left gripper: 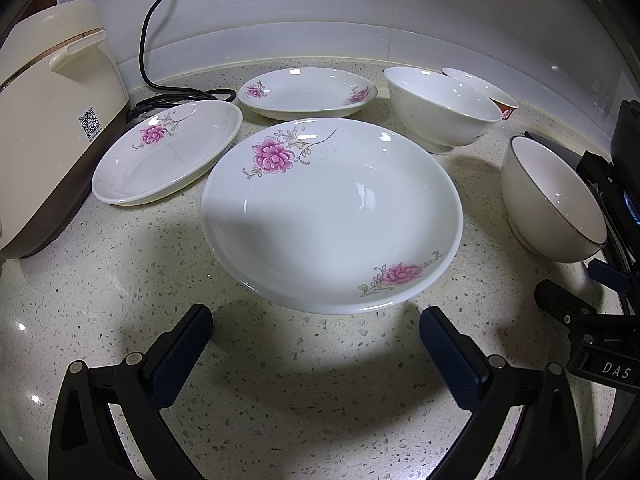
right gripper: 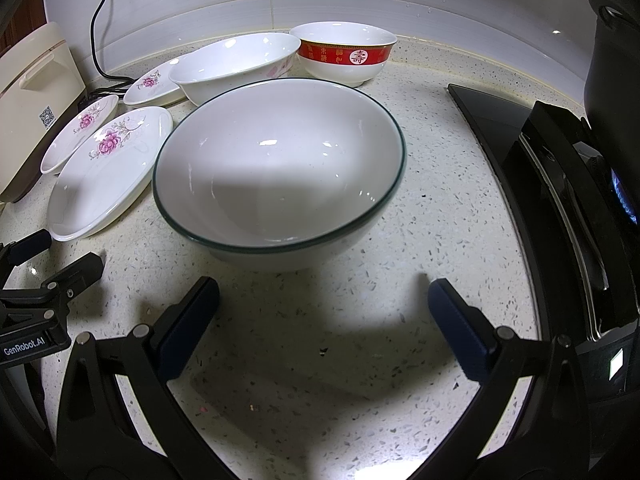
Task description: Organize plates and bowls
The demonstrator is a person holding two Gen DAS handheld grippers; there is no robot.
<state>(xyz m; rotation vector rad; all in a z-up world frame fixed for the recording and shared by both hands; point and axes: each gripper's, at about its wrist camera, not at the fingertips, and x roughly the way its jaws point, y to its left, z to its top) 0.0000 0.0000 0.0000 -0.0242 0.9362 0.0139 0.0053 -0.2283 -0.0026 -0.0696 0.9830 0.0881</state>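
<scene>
Plates and bowls sit on the speckled bench (left gripper: 100, 300). Landmark: the large flowered plate (left gripper: 332, 216) (nearest the left gripper (left gripper: 316, 332)). Behind it lie two smaller flowered plates; right of it stands the dark-rimmed bowl (right gripper: 280, 176), before the right gripper (right gripper: 324, 300). Both grippers' jaws are spread, holding nothing.

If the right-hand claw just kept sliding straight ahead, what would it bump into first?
Most likely the dark-rimmed white bowl, which sits directly ahead of the open right gripper on the speckled counter. Nothing lies between them; the exact gap is hard to judge.
</scene>
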